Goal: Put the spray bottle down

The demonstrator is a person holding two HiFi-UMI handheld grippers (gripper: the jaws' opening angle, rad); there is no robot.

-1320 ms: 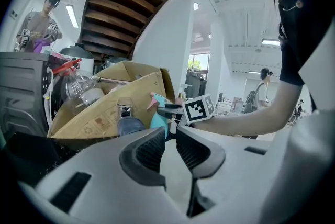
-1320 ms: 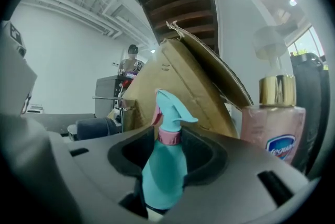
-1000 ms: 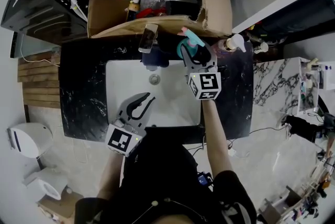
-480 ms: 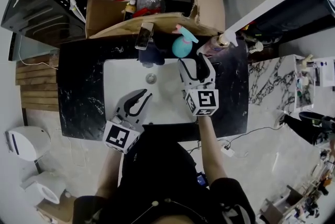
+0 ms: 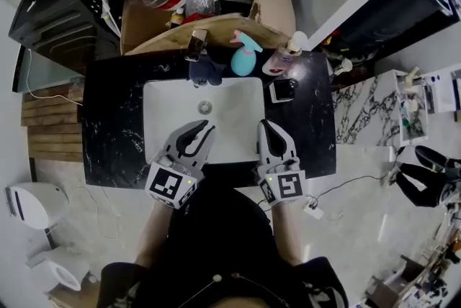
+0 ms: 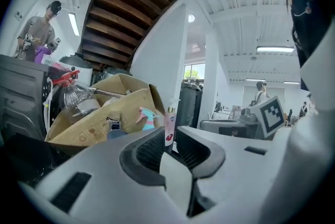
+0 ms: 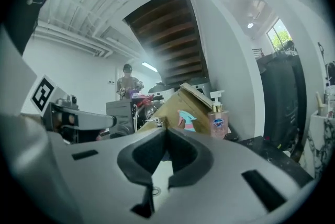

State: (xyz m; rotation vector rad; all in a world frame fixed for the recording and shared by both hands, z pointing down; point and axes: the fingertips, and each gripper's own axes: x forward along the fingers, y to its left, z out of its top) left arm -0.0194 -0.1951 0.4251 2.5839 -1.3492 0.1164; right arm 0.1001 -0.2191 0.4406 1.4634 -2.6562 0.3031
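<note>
**Item:** spray bottle (image 5: 245,58), teal body, pink trigger.
**Location:** upper centre of the head view, on the black counter (image 5: 115,119) at the far rim of the sink (image 5: 166,105). Just right of the faucet (image 5: 205,69), just left of the soap pump bottle (image 5: 282,60), in front of the cardboard box (image 5: 144,26).
**Attitude:** upright, long axis vertical, trigger head turned toward the picture's left. Free of both grippers.
**Right gripper** (image 5: 265,125): lower centre, at the near rim of the sink. Tips pressed together, nothing between them, pointing up the frame. Bottle straight ahead and slightly left, well apart across the basin.
**Left gripper** (image 5: 207,128): beside it to the left. Jaws parted by a narrow slit, empty. Bottle ahead and to its right, also well apart.
**Nearer hand:** right, by a small margin.
**Status, judged:** set-down looks complete, and any re-grasp would call for a forward reach over the basin and a sideways close on the body.
</note>
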